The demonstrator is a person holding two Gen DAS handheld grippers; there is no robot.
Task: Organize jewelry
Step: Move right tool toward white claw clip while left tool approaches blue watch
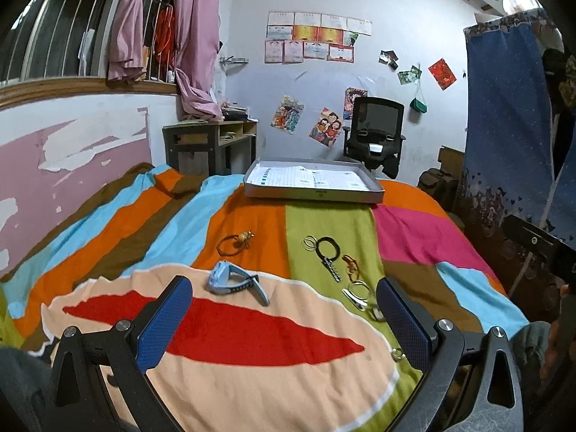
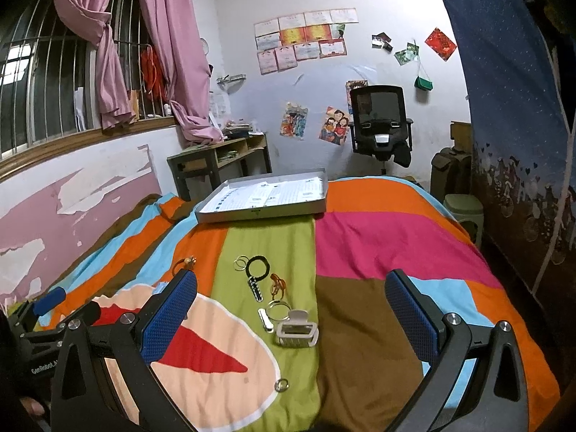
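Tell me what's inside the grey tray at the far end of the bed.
The grey tray holds flat printed paper sheets lining its bottom. No jewelry shows in it. Whatever lies beneath the paper is covered, and the near wall hides the front strip.

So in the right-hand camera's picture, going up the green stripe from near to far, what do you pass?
Small ring → grey hair claw clip → amber clip → black hair tie → shallow grey box at the far end.

Striped bedspread [image 1: 252,360], black office chair [image 1: 376,133], wooden desk [image 1: 208,140], pink curtains [image 2: 169,46].
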